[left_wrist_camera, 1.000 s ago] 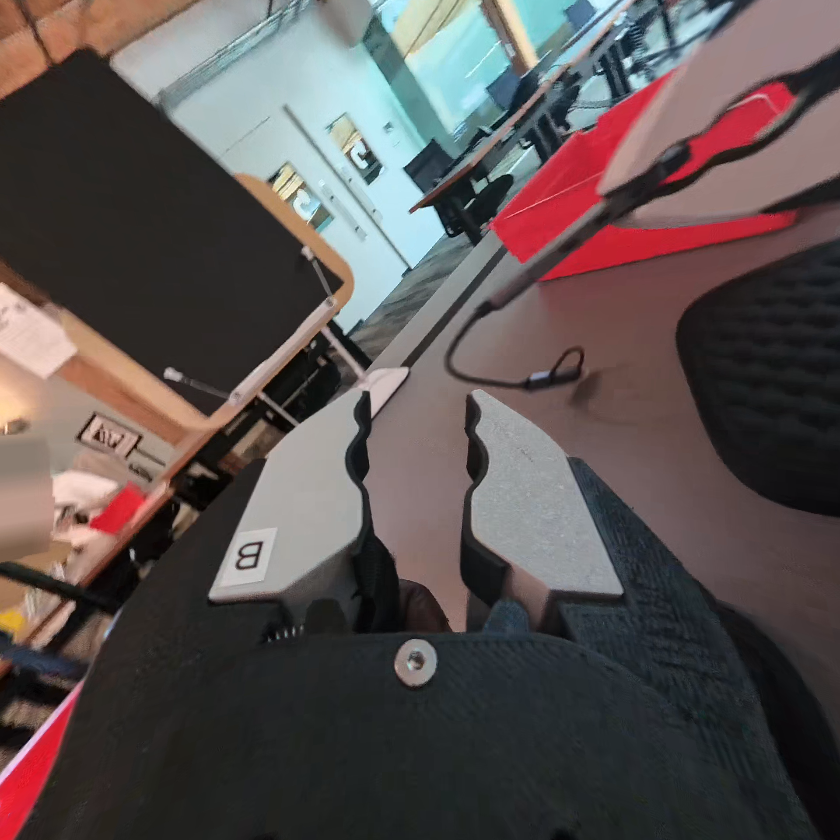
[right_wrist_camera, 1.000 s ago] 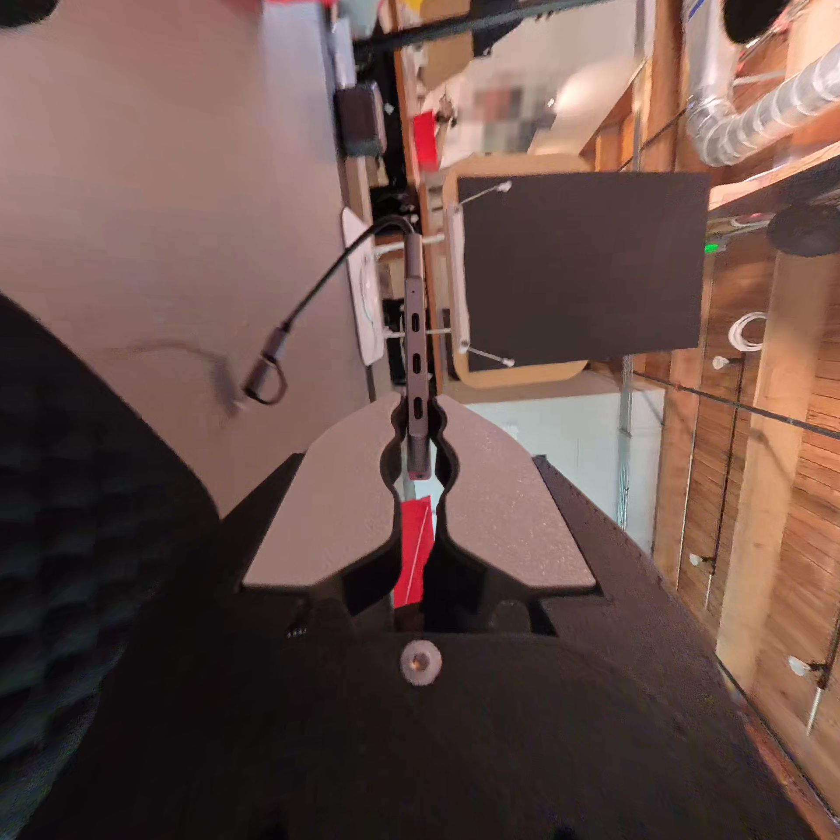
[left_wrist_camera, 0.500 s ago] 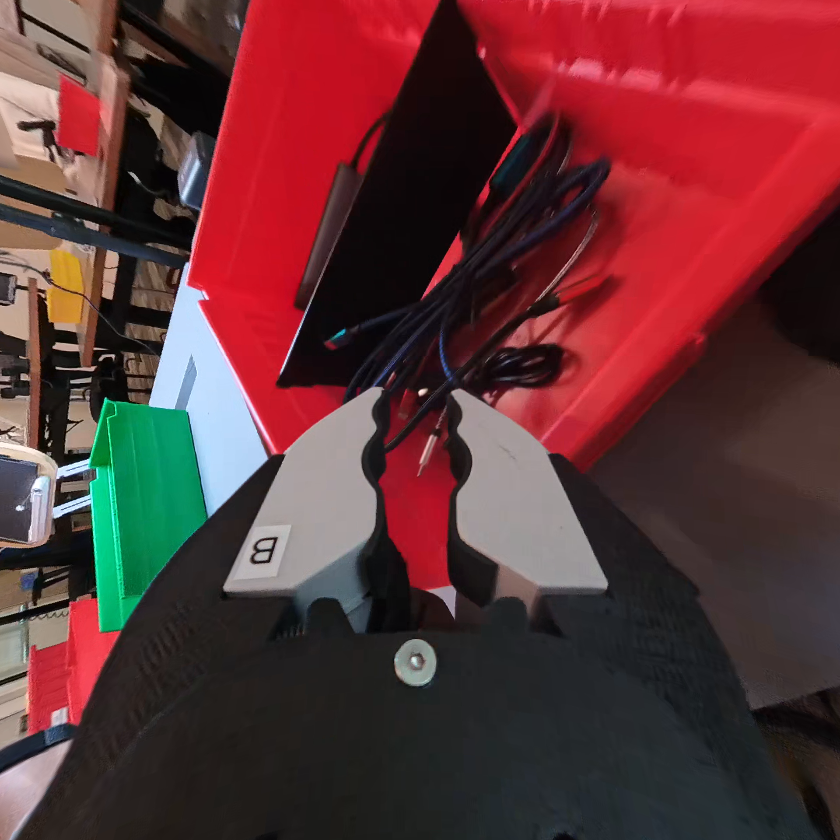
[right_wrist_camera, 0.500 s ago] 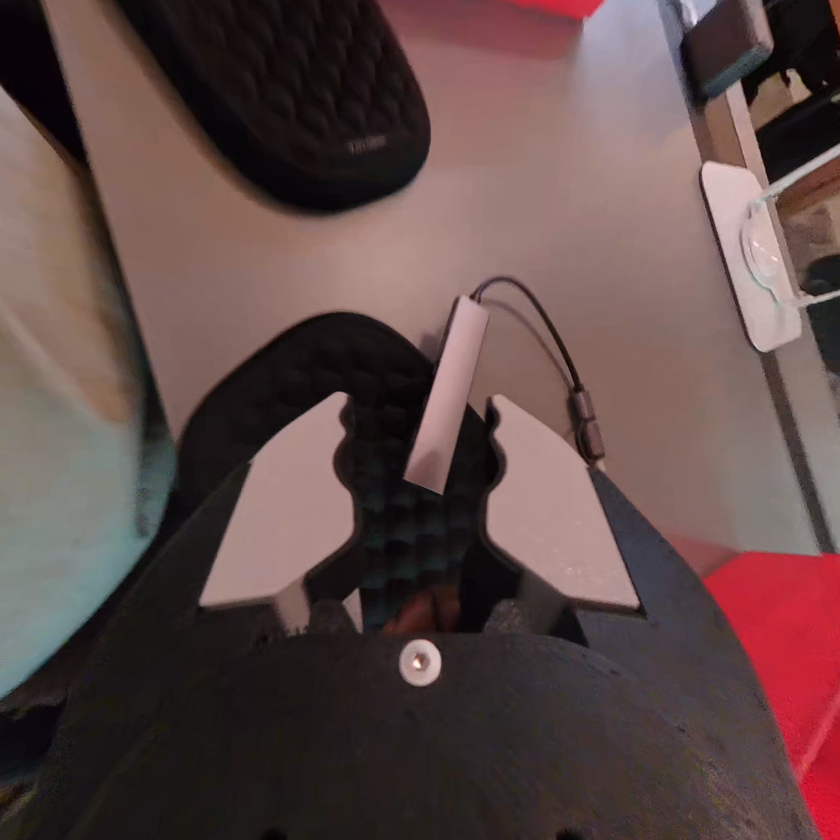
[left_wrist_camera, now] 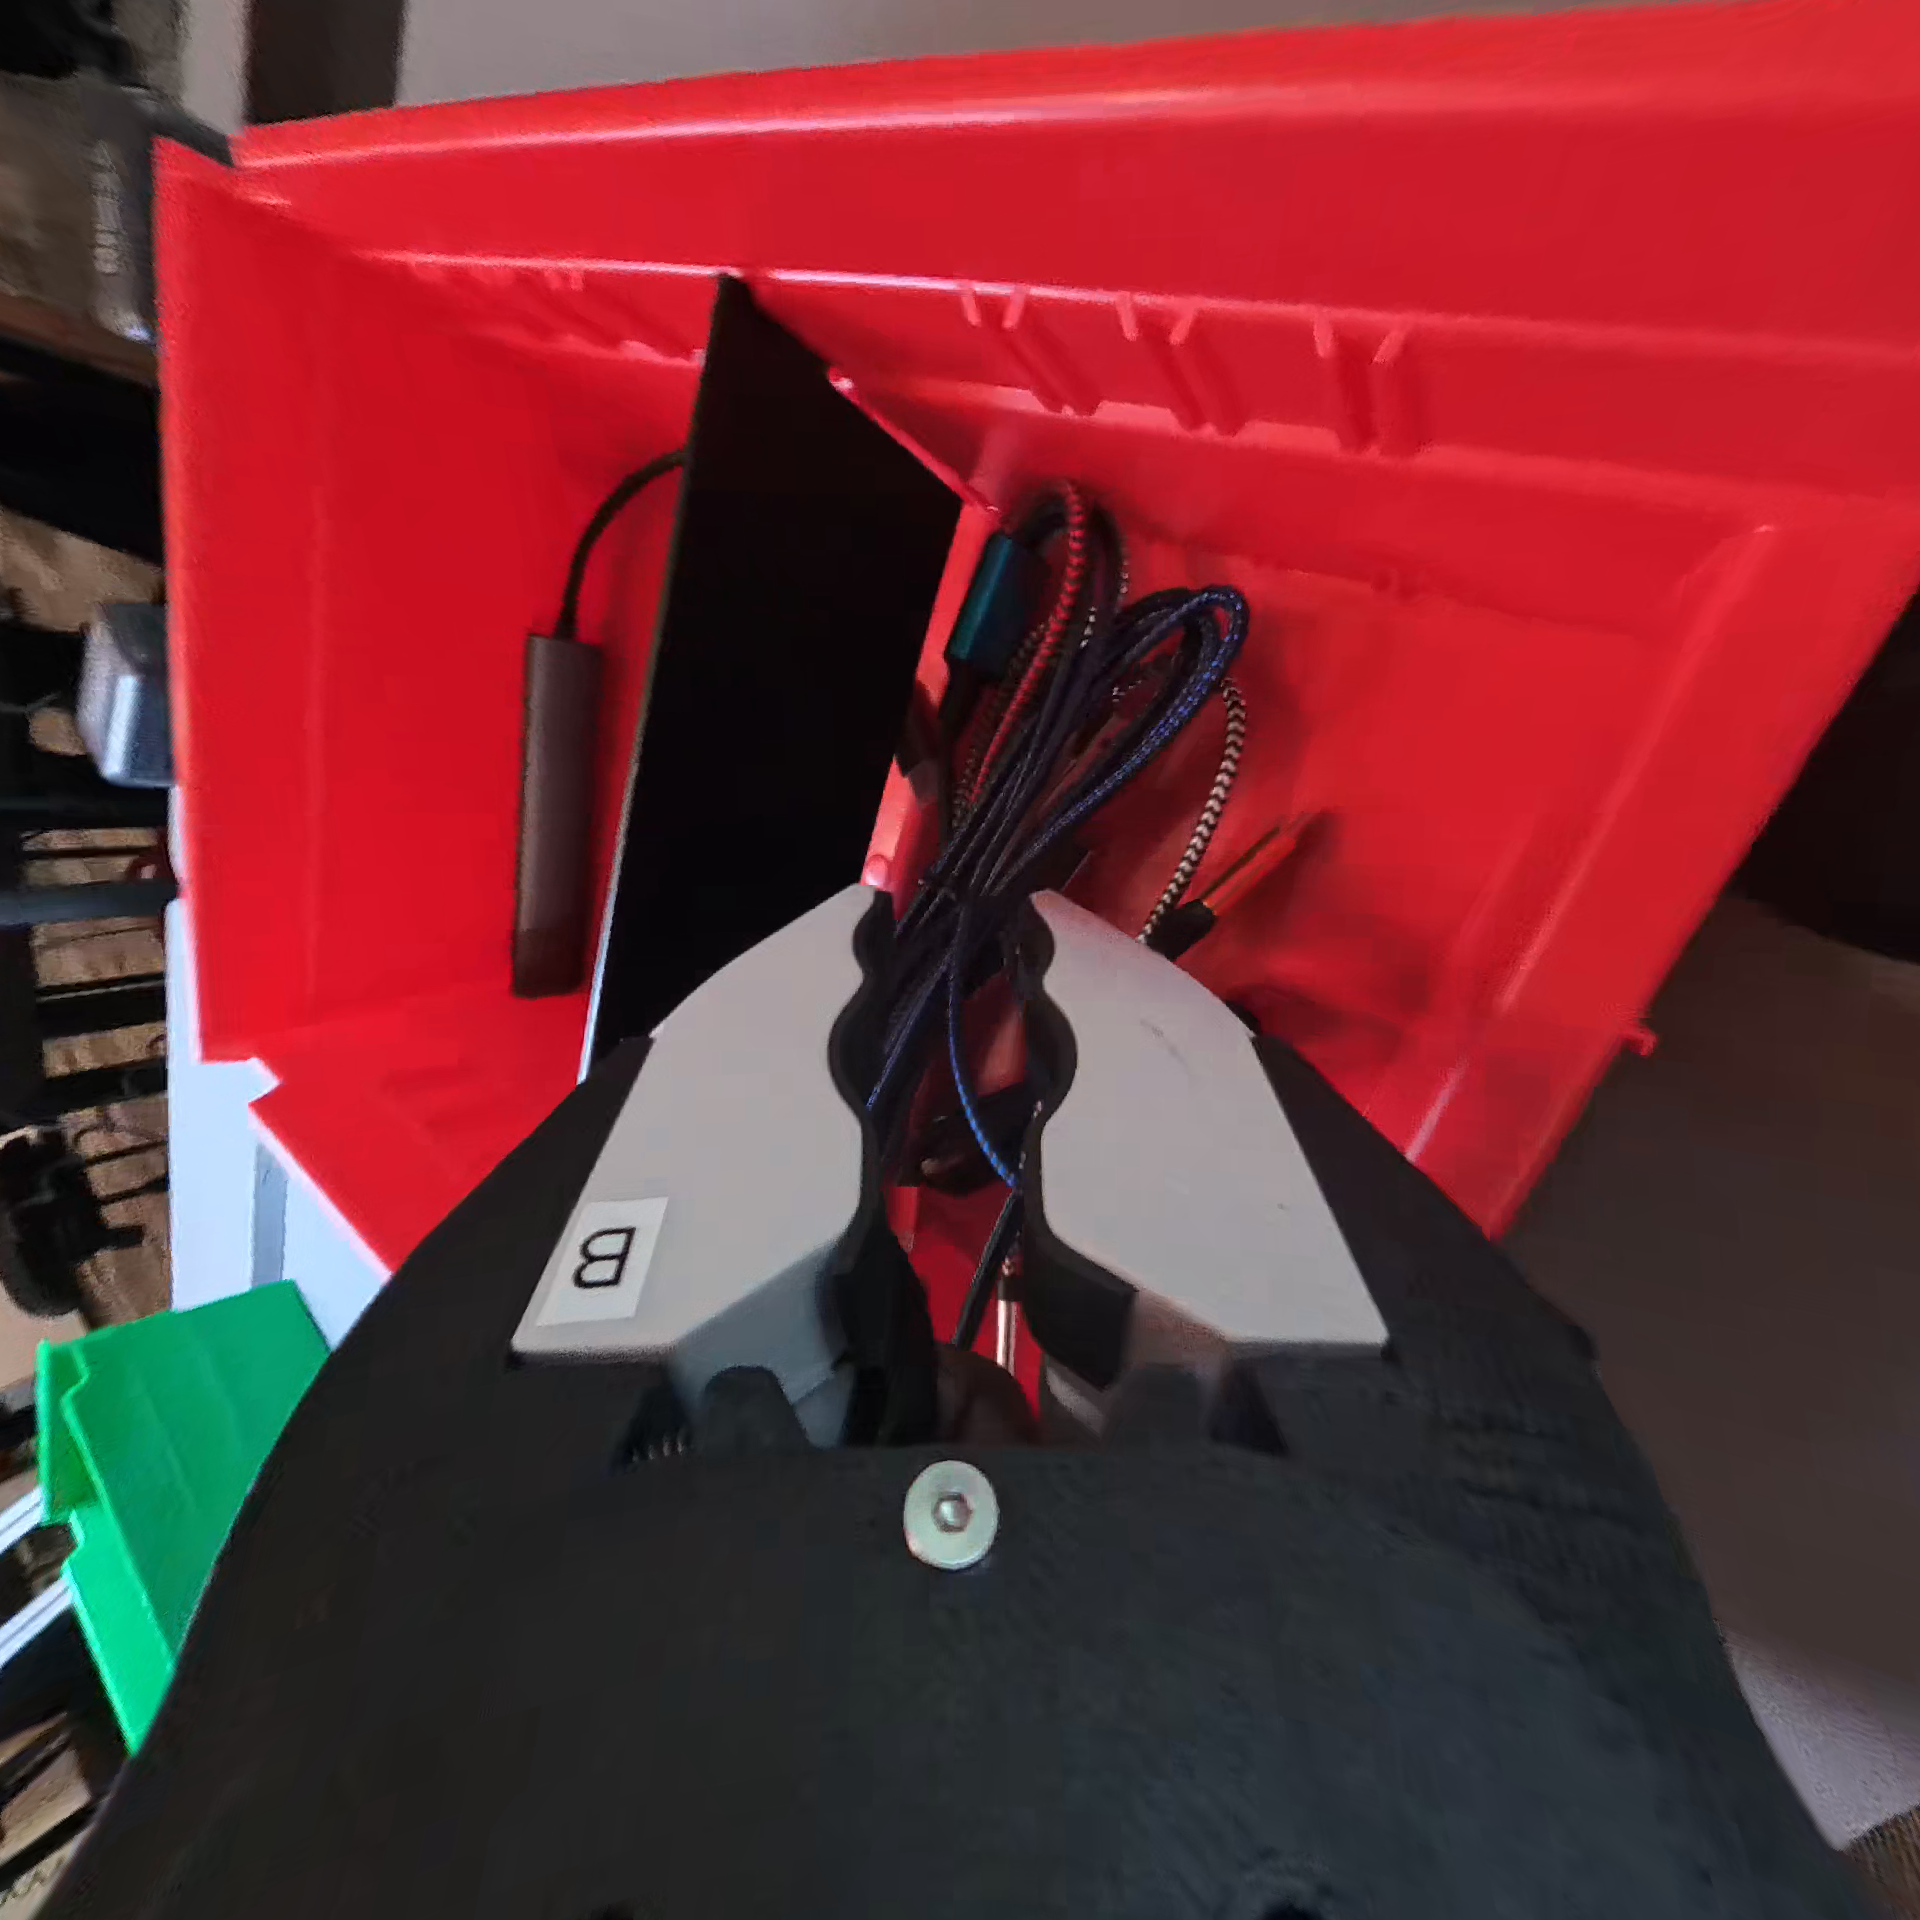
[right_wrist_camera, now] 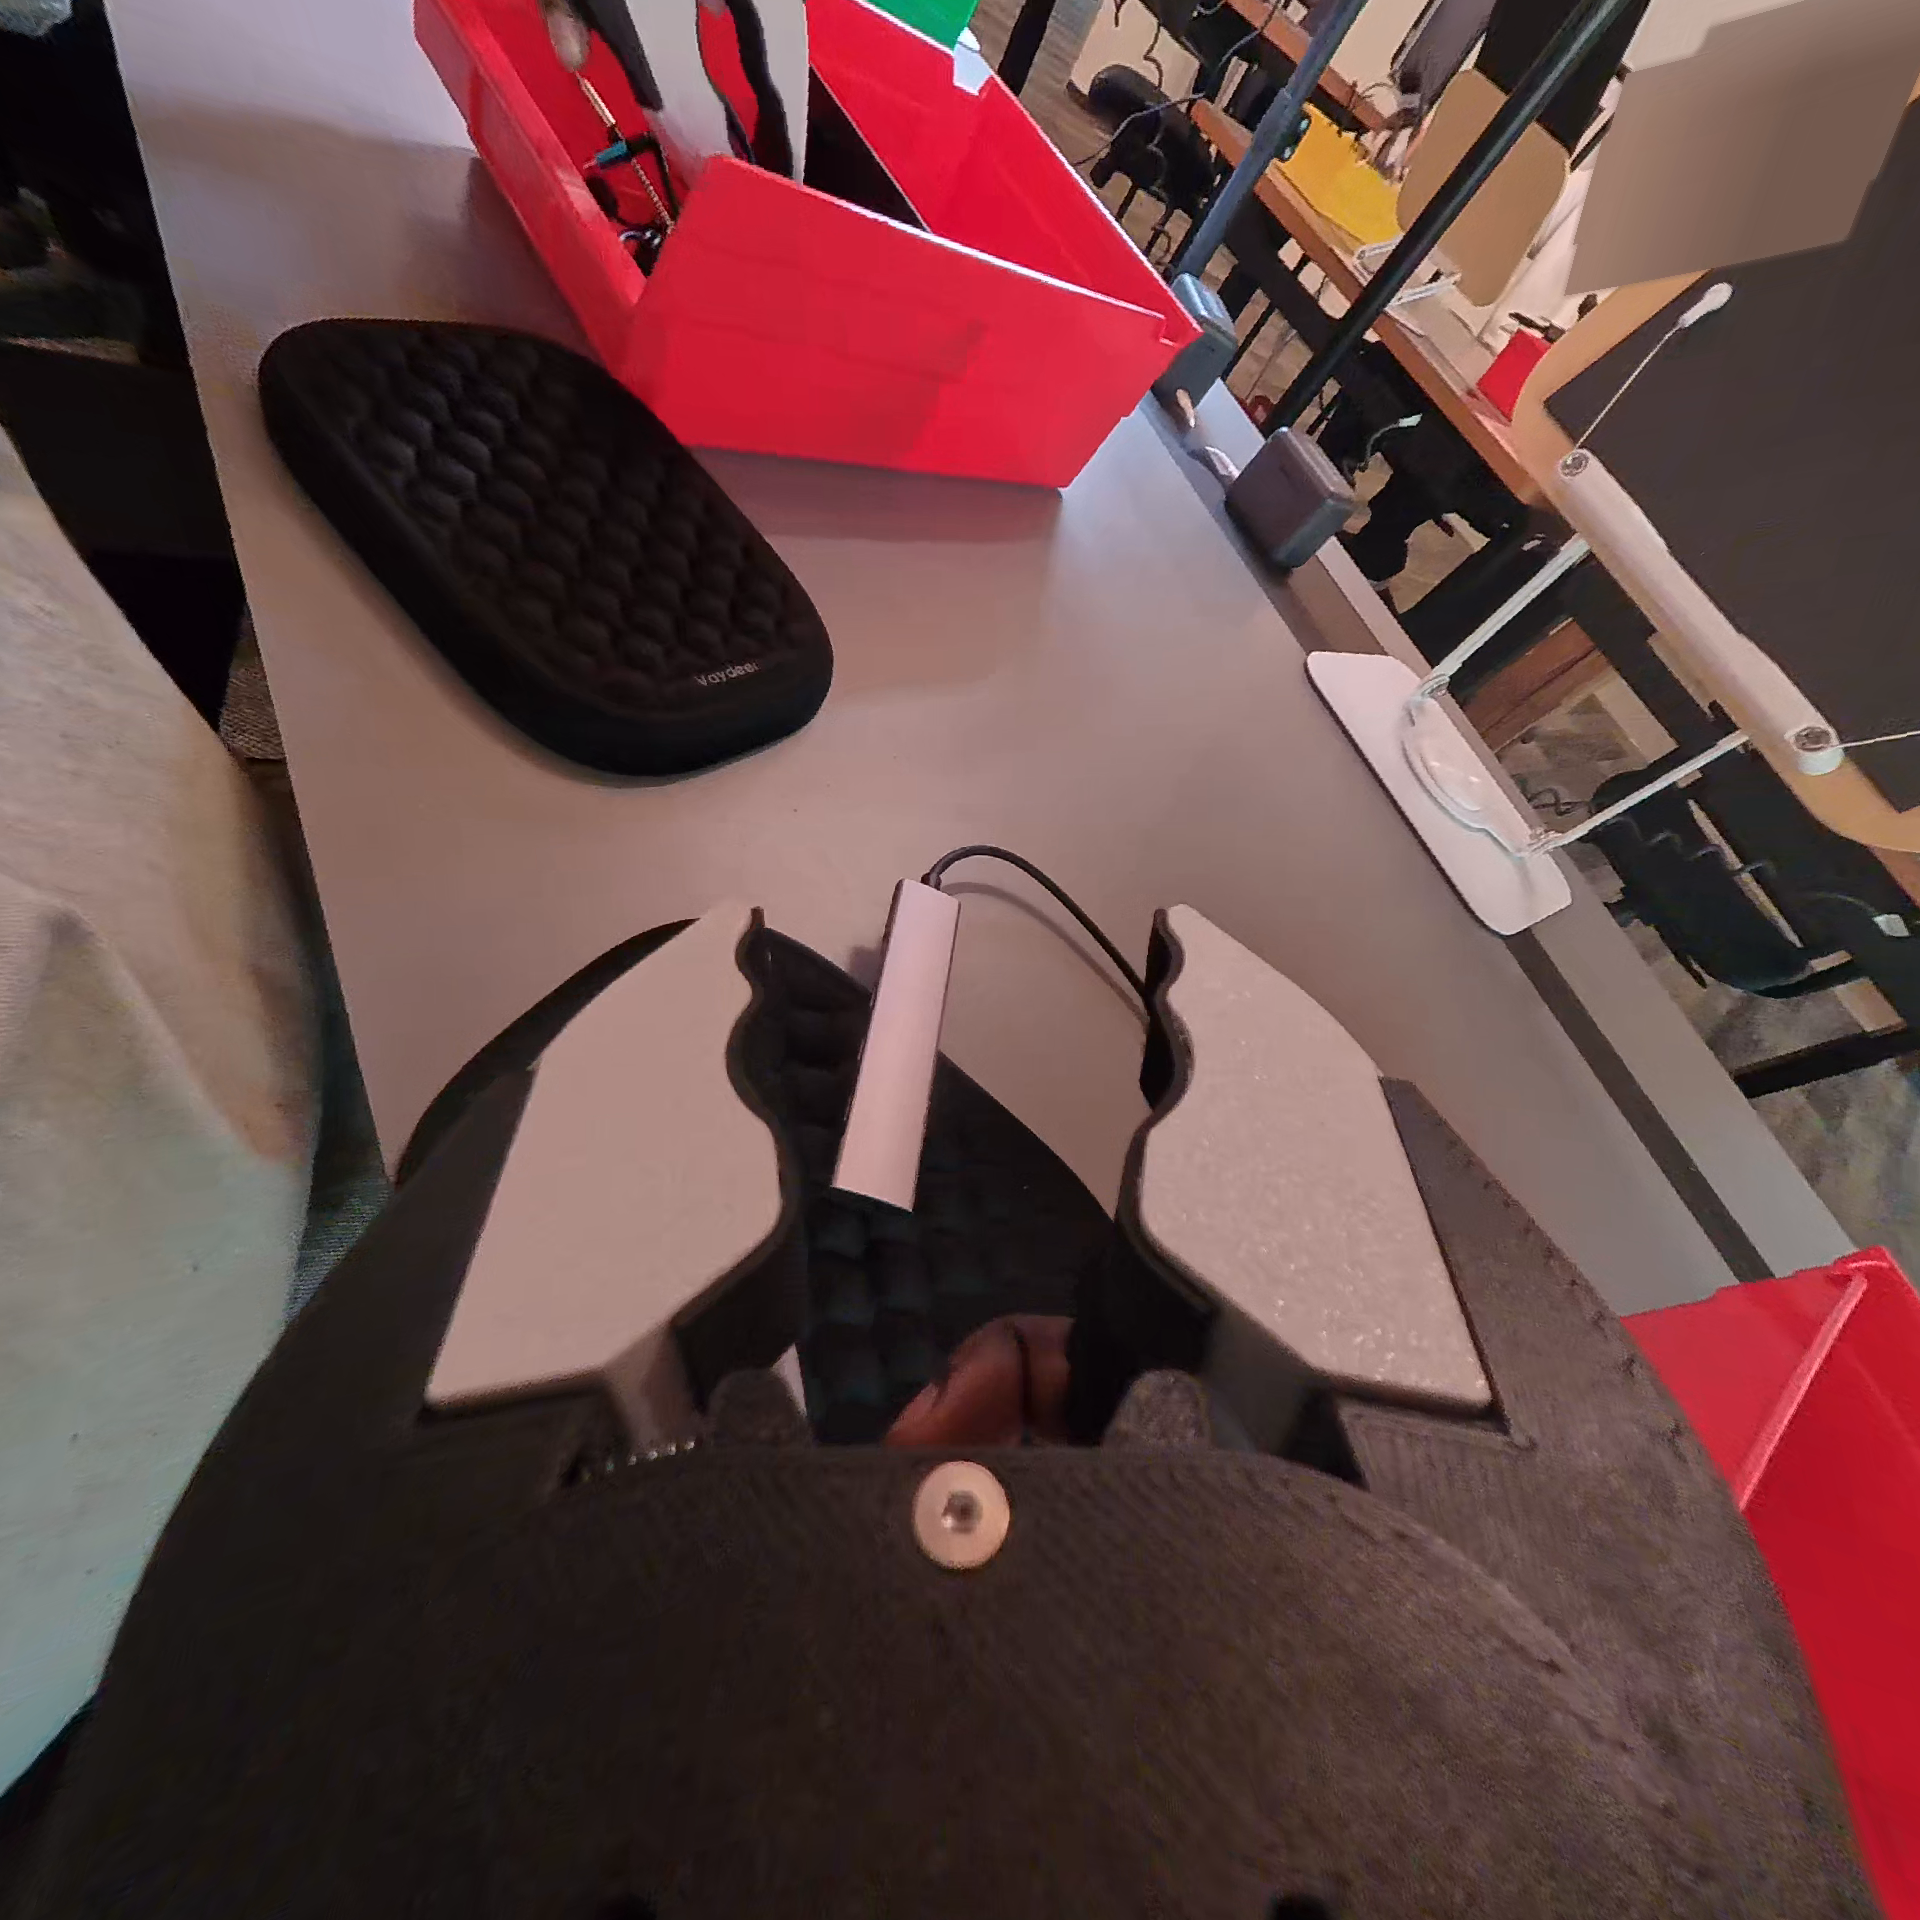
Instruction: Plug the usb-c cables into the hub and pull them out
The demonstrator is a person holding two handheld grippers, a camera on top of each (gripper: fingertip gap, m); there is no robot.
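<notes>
My left gripper [left_wrist_camera: 956,904] is down inside a red bin [left_wrist_camera: 1351,312], fingers part-open around a bundle of braided usb-c cables [left_wrist_camera: 1081,727]; the cables run between the fingers. It also shows far off in the right wrist view [right_wrist_camera: 727,62]. My right gripper [right_wrist_camera: 956,920] is wide open and empty, just above a slim silver hub [right_wrist_camera: 899,1039]. The hub lies between the fingers without touching them, its near end on a black pad, with its short black lead [right_wrist_camera: 1049,904] curling right on the grey table [right_wrist_camera: 1091,644].
A second dark hub [left_wrist_camera: 556,810] lies in the bin's left compartment, behind a black divider [left_wrist_camera: 779,675]. On the table are a black honeycomb pad [right_wrist_camera: 540,540], a white stand base [right_wrist_camera: 1434,779] and a grey box [right_wrist_camera: 1288,499] along the right edge. Another red bin [right_wrist_camera: 1818,1507] is near right. A green bin [left_wrist_camera: 156,1455] sits left. My right fingertips sit around 40 centimeters from my left ones.
My right gripper laid the hub down, let it go and opened wide. My left gripper swung over to the red bin and dropped around the cable bundle, its gap unchanged over the last half second.
</notes>
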